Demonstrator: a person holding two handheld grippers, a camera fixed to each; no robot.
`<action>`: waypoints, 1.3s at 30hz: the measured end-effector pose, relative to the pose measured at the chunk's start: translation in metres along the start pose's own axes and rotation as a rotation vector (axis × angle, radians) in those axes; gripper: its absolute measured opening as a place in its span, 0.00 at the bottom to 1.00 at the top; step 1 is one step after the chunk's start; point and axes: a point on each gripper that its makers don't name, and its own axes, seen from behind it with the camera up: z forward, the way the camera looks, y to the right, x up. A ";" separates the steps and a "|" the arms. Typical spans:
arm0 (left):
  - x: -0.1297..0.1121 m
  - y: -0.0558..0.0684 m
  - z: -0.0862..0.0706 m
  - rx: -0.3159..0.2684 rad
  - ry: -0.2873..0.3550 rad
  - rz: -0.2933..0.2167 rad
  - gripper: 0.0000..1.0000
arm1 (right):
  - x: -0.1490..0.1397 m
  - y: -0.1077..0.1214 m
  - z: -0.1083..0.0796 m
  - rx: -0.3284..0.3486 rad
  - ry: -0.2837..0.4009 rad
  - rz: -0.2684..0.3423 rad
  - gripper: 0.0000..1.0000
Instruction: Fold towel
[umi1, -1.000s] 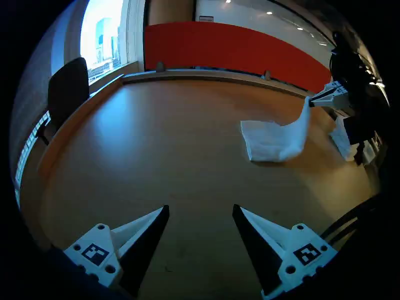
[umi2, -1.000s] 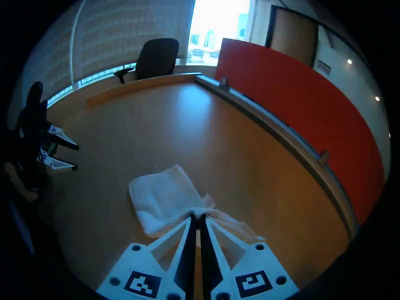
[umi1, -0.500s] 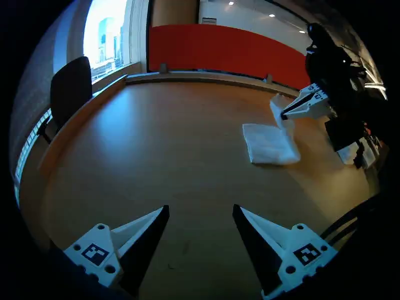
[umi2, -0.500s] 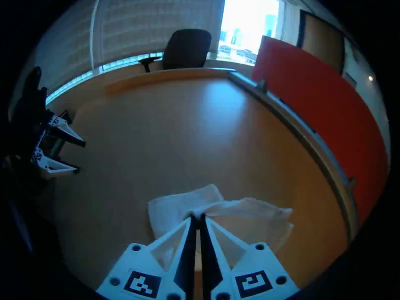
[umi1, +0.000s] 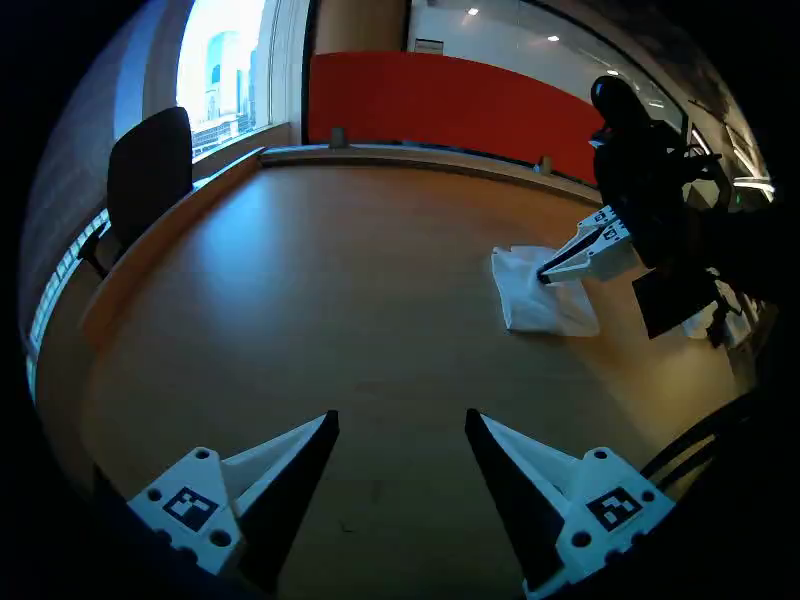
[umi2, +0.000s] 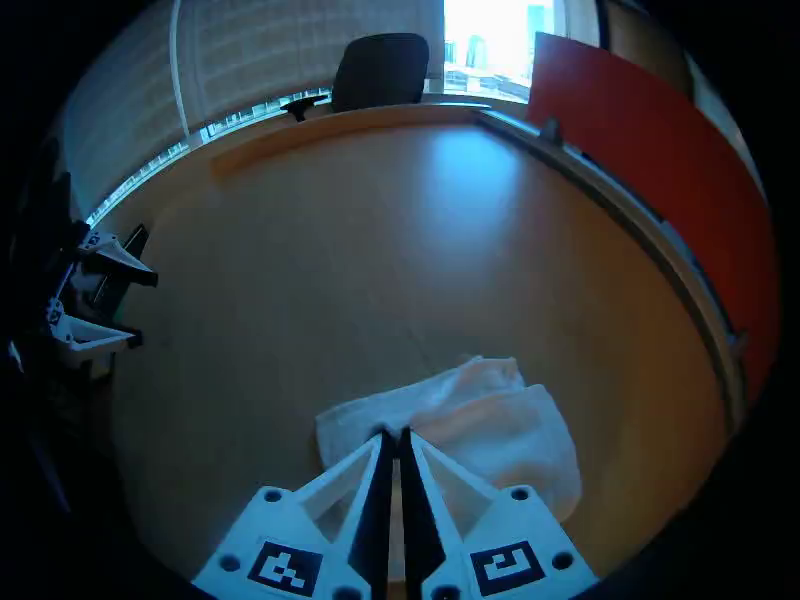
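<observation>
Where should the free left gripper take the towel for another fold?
Probably its edge facing the left gripper, coming in low across the table: the towel lies flat and folded, that edge is unobstructed, and the right gripper, jaws shut, occupies the far side.

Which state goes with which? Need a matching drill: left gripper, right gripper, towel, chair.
Things:
1. left gripper
2. right gripper
3. towel
4. chair

States:
a. black, beyond the table
b. shut on the towel's edge
c. open, holding nothing
d. white, lying folded

Pairs: 1-c, 2-b, 3-d, 4-a.
</observation>
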 end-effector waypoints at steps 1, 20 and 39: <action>0.000 0.000 0.000 -0.001 0.000 0.000 0.94 | 0.000 0.000 -0.001 -0.001 0.001 -0.001 0.05; 0.001 -0.001 -0.001 0.005 0.003 0.001 0.94 | -0.002 -0.002 -0.015 0.002 0.031 0.016 0.72; -0.002 0.001 -0.002 0.002 0.001 0.006 0.94 | -0.056 0.000 -0.039 -0.051 0.003 0.092 0.74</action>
